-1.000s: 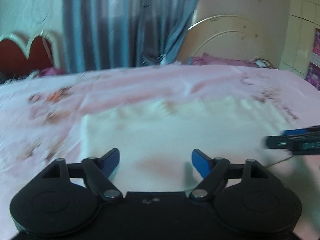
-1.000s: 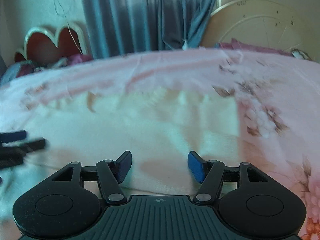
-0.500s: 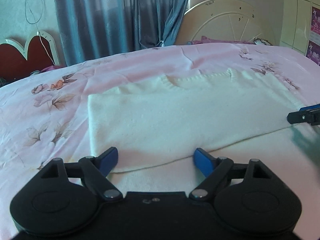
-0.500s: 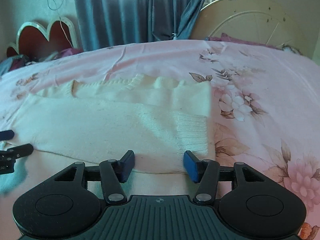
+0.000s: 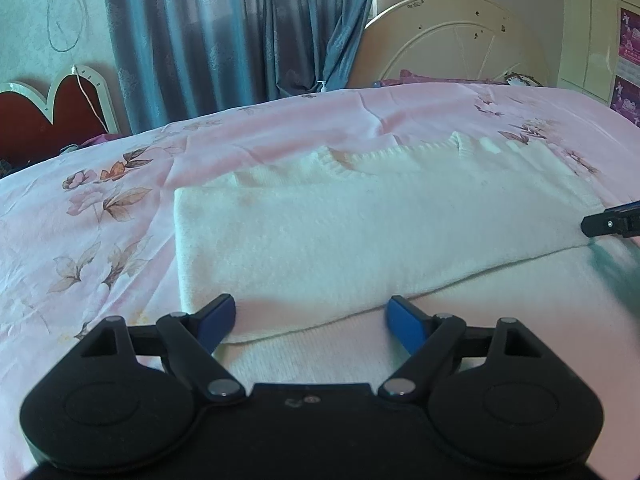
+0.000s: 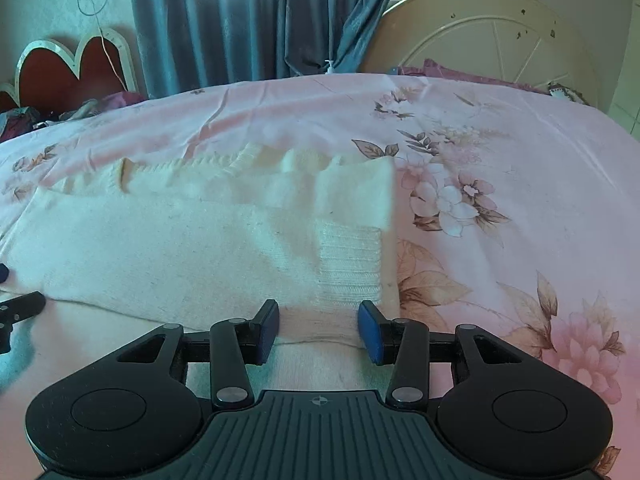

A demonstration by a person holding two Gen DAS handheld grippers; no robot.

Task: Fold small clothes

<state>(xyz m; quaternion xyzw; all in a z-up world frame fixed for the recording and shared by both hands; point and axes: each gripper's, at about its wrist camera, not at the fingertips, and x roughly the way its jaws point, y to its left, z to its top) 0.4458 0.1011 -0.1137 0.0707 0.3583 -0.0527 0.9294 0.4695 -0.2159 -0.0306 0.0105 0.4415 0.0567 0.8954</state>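
On the pink floral bedsheet [image 5: 280, 128] lies the cream knitted sweater [image 5: 360, 240], partly folded. Left claw [image 5: 310, 318] and right claw [image 6: 318, 330] hover agape, empty. Pinching only the top layer could drag the fold askew.

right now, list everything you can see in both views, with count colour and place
sweater: one, cream knit, lying partly folded in the middle of the bed, ribbed cuff towards its right edge
bedsheet: one, pink with flower print, covering the bed under the sweater
curtains: one set, blue-grey, hanging behind the bed
headboard: one, red with pale scalloped trim, far left
round metal frame: one, cream, leaning behind the bed on the right
cable: one, pale, hanging on the left wall
left gripper: one, black with blue pads, open over the sweater's near left edge
right gripper: one, black with blue pads, open by the cuff
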